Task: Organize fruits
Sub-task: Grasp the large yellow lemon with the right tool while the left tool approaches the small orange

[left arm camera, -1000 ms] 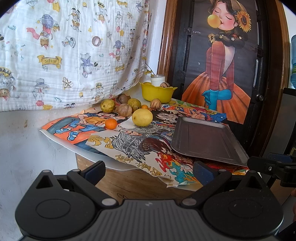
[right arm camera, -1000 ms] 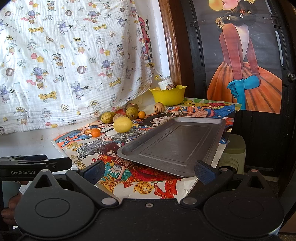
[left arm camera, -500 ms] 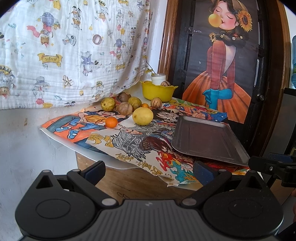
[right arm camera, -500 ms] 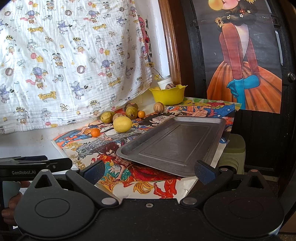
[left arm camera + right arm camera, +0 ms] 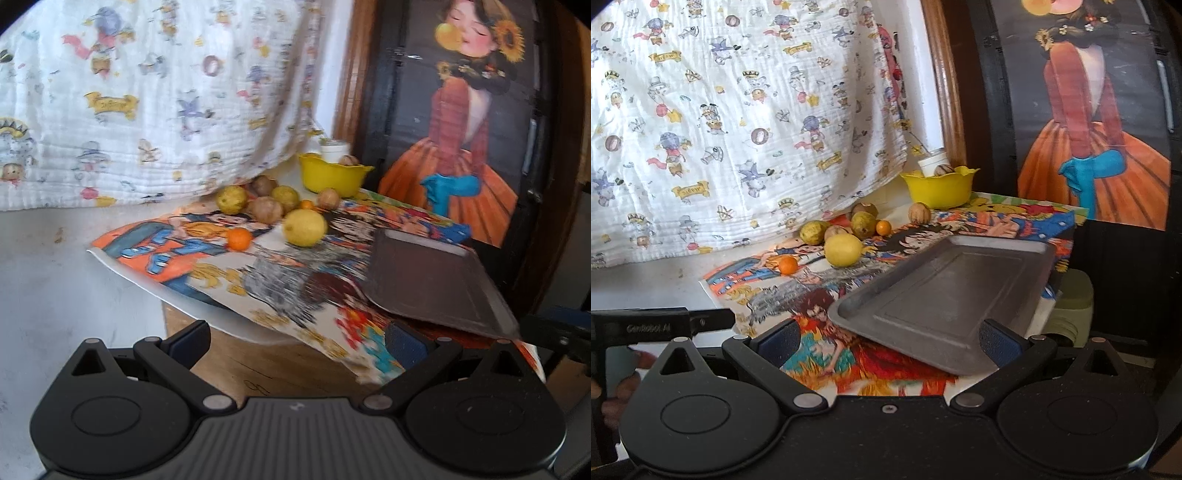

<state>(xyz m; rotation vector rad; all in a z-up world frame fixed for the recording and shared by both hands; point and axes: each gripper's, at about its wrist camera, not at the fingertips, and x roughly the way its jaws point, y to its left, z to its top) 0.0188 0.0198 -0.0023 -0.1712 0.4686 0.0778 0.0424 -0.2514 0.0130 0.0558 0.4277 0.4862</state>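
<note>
Leftmost, the left gripper [image 5: 295, 338] stands wide and empty. Centrally, the round yellow lemon [image 5: 843, 249] rests on the colourful cartoon poster [image 5: 812, 310], just left of the grey metal tray [image 5: 945, 291]; probably firm, light, roll-prone, best gripped across its middle. Rightward, the right gripper [image 5: 886, 338] likewise gapes empty.

Looks like a home, prob. a lived-in room w/ a makeshift setup. A white cartoon-print blanket [image 5: 738, 122] hangs over the back wall, next to a wooden door frame [image 5: 942, 81] & a dark door w/ a poster of a girl in an orange dress [image 5: 461, 147]. The wooden desk [image 5: 266, 365] is covered w/ bright anime posters [image 5: 997, 218], w/ loose fruit [image 5: 843, 249], a yellow bowl [image 5: 938, 188] & a grey baking tray [image 5: 945, 295] on top.
</note>
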